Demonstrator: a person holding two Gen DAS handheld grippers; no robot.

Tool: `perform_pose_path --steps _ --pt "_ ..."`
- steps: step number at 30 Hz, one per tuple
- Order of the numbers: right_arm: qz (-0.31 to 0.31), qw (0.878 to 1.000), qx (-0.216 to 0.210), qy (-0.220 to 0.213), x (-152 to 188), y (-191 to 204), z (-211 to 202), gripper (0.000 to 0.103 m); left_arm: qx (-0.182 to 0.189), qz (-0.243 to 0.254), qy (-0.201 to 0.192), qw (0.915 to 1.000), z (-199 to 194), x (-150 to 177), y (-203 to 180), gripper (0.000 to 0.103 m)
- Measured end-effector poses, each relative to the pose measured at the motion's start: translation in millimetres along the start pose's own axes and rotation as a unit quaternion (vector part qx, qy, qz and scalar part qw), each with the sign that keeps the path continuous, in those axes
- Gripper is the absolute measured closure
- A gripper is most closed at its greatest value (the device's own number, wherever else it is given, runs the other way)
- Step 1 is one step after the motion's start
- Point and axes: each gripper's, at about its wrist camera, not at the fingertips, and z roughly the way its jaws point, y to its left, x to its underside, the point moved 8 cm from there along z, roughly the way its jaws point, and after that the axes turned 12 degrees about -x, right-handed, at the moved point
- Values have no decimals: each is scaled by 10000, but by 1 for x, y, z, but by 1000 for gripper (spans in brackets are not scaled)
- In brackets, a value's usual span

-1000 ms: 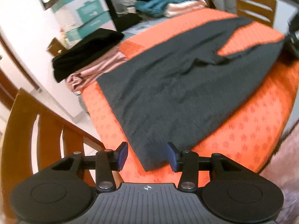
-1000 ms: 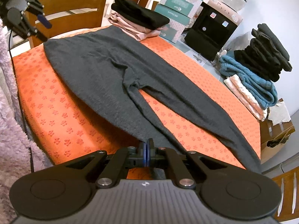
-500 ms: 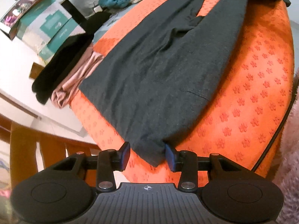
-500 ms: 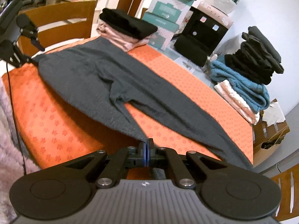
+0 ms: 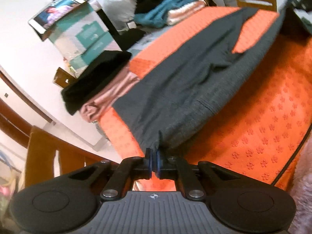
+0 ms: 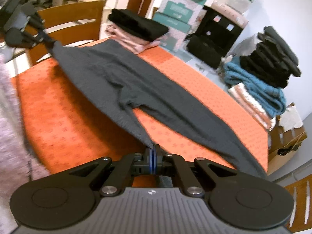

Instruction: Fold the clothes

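**Both grippers pinching the grey leggings at opposite ends**

One pair of dark grey knit leggings [image 6: 140, 89] lies spread on the orange flower-print tablecloth [image 6: 64, 120], its long axis running from the left gripper [image 5: 154, 157] away to the right gripper [image 6: 153, 153]. The waist corner is at the left one; the two legs point toward the right one.

The left gripper's jaws have just been closing and now clamp the waist corner, lifted a little off the cloth. The right gripper is clenched on the hem of the nearer leg.

Beyond the leggings lie two stacks of folded clothes: a black-on-pink stack [image 6: 136, 31] and a taller black, teal and pink pile [image 6: 269, 74].
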Motion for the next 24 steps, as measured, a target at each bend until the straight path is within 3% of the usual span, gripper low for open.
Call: perform_pose_path --steps 6,11,24 --pt "19 9969 -701 350 7 46 -25 101 177 -228 -30 9996 -19 -3 16 96" --pt "34 9957 -741 562 2 57 -36 101 283 -526 26 9982 -21 -4 19 96" --pt "-497 9971 250 512 -55 -32 -7 101 392 -1264 255 9909 16 -37 49 96"
